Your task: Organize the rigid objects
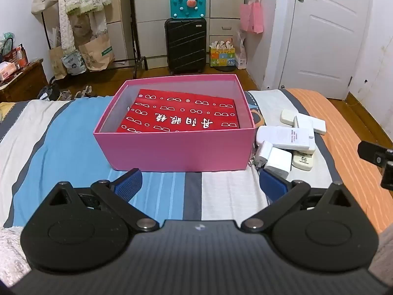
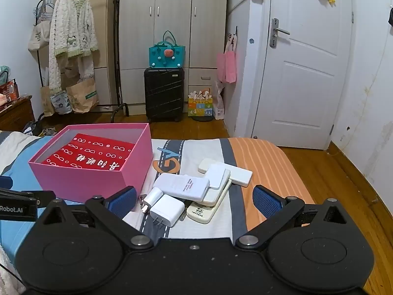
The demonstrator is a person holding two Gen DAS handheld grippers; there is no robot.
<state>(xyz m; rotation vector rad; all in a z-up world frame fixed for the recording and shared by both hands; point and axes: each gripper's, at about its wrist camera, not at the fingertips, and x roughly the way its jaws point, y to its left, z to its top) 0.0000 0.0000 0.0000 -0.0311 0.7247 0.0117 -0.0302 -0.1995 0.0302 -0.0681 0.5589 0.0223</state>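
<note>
Since the heap of white rigid plastic pieces (image 2: 196,189) lies on the bed just to the right of the open pink cardboard box (image 2: 98,184), I take it as what I must sort into that box. Nearest me in the heap is a small white square plug adapter (image 2: 167,210), its metal prongs pointing toward me and down; a second, smaller white charger (image 2: 152,196) touches its left side. Behind them a flat white rectangular power bank (image 2: 183,187) rests on a cream remote-like slab (image 2: 208,206), whose long axis runs from near me away to the right. Two more white oblong pieces lie crosswise at the back.

My right tool (image 2: 194,202) sits directly before the heap, fingers spread wide with nothing between them, so I judge it the nearer one for the first pick. My left tool (image 1: 200,183) faces the pink box's front wall, also spread and empty, with the heap off its right finger.

Inside the box lies a flat red printed carton (image 1: 181,118), tilted. The striped bedsheet (image 1: 73,147) carries everything
</note>
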